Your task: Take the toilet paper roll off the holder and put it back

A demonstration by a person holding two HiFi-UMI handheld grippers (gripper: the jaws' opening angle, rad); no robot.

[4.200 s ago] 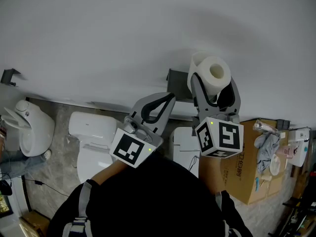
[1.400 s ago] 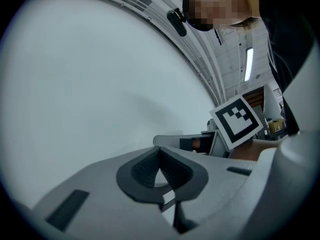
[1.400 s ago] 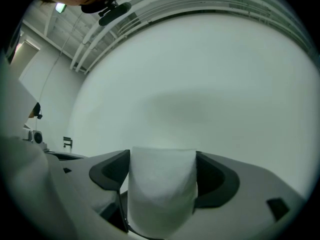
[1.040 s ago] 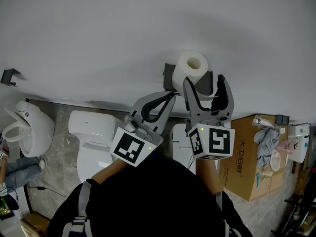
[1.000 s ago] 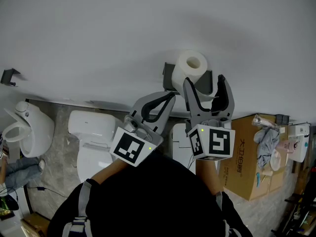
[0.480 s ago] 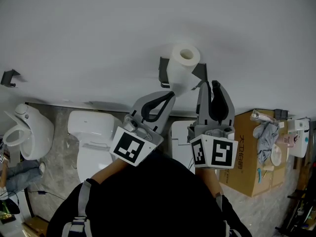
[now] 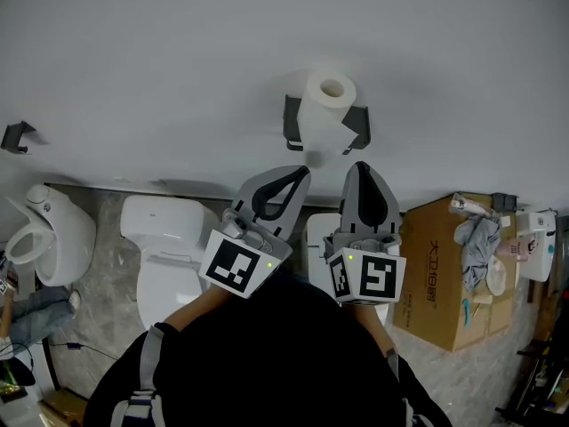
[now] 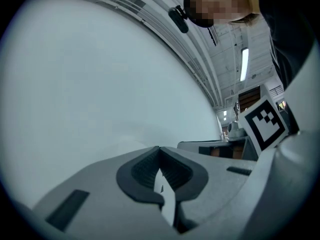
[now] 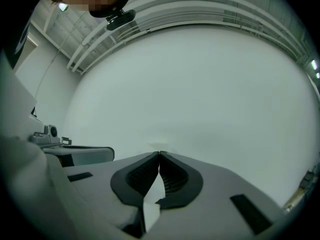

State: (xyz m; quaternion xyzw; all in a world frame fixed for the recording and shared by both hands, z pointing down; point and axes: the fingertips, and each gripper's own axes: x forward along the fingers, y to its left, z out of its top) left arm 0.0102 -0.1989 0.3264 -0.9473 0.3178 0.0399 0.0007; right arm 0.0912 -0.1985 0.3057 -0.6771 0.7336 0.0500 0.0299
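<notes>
Paper roll (image 7: 324,118) white, cylindrical, holder (image 7: 291,123) dark, angular

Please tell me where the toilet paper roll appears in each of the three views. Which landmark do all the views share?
Head view: the toilet paper roll is at upper centre, on the dark holder fixed to the wall, beyond both grippers.
Left gripper view: not in it; only plain wall shows ahead.
Right gripper view: I cannot make it out; again only plain wall ahead.
Shared landmark: the white wall fills most of every view.

Black top (image 7: 267,363), grey left hand-held gripper (image 7: 300,171), grey right hand-held gripper (image 7: 360,165)
</notes>
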